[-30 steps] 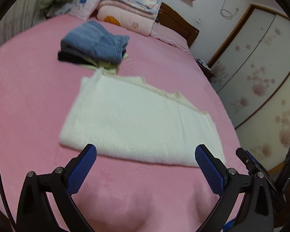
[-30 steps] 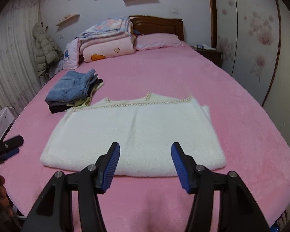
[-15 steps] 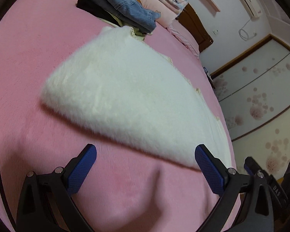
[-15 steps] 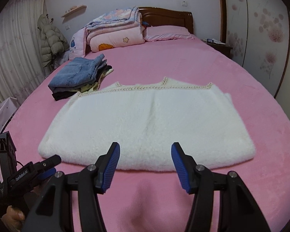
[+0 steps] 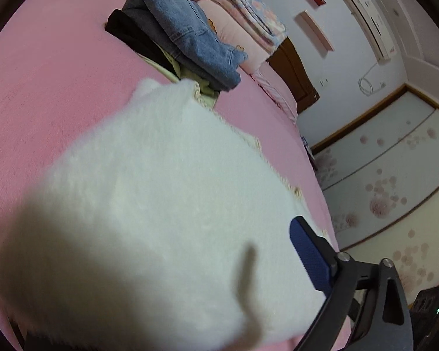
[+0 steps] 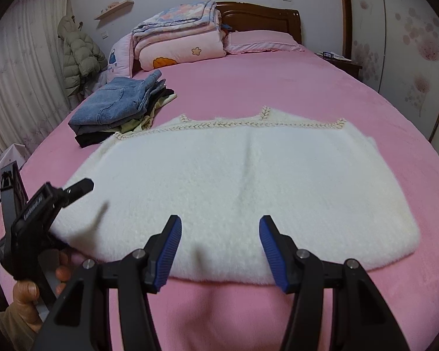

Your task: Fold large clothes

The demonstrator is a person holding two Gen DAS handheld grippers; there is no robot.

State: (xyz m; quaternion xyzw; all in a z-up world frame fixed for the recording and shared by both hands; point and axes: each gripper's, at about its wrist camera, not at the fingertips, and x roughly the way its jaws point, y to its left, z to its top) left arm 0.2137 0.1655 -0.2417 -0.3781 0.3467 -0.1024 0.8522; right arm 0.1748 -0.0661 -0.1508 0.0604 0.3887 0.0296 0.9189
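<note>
Right wrist view: sweater [image 6: 243, 187] lies flat on the pink bed [image 6: 278, 87], jeans pile [image 6: 117, 102] beyond its far left corner. My right gripper [image 6: 218, 251] hangs part open over the near hem, nothing pinched. Left gripper [image 6: 73, 190] has just been closing at the left corner; one finger [image 5: 307, 254] shows, grip unclear.

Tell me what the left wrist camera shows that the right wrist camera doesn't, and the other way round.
Only the left wrist view shows the air conditioner on the wall and the white garment's left end between its own fingers, one finger above the fabric; those jaws have just been closing. Only the right wrist view shows the green puffer jacket, the curtain, the hand holding the left gripper, and the open right gripper at the near hem. Both show the pink bed, folded jeans pile and quilts.
</note>
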